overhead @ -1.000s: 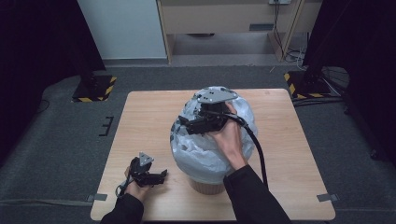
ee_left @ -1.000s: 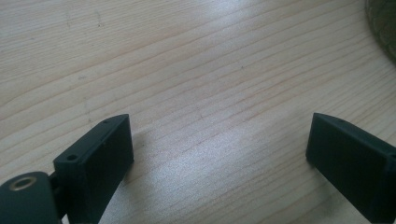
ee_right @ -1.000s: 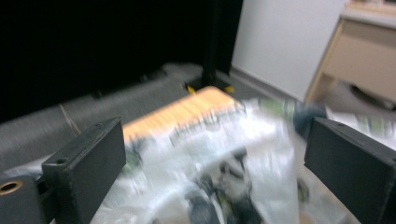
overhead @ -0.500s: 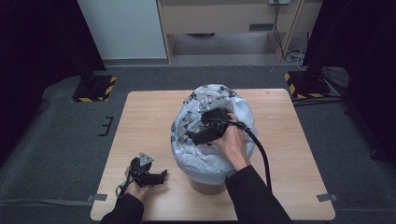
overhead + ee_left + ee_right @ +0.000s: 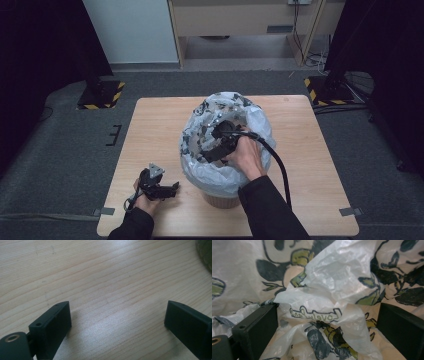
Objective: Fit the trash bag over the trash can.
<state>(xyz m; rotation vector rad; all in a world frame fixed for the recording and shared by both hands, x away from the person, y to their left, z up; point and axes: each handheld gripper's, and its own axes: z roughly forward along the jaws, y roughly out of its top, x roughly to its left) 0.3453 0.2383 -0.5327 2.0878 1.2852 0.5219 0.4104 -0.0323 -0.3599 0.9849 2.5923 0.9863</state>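
Table: we see a light wooden table from the high view, standing on grey carpet.
Bag: a white plastic bag printed with dark leaves lines a round bin near the table's middle; the bag billows out over the bin's rim, and the tan base of the bin peeks out at 6 o'clock.
Right gripper: our right gripper reaches down into the mouth of the bag, held by the right hand at about 4 o'clock of the opening, its black cable trailing back toward us.
Right gripper state: in the right gripper view the two black jaws stand wide apart, with a crumpled fold of the bag, bearing looped lettering, lying between them; we cannot tell whether either jaw touches the plastic.
Left gripper: our left gripper rests low over the table at 8 o'clock of the bin, well apart from it, in the left hand.
Left gripper state: in the left gripper view its jaws are spread wide over bare wood grain, holding nothing.
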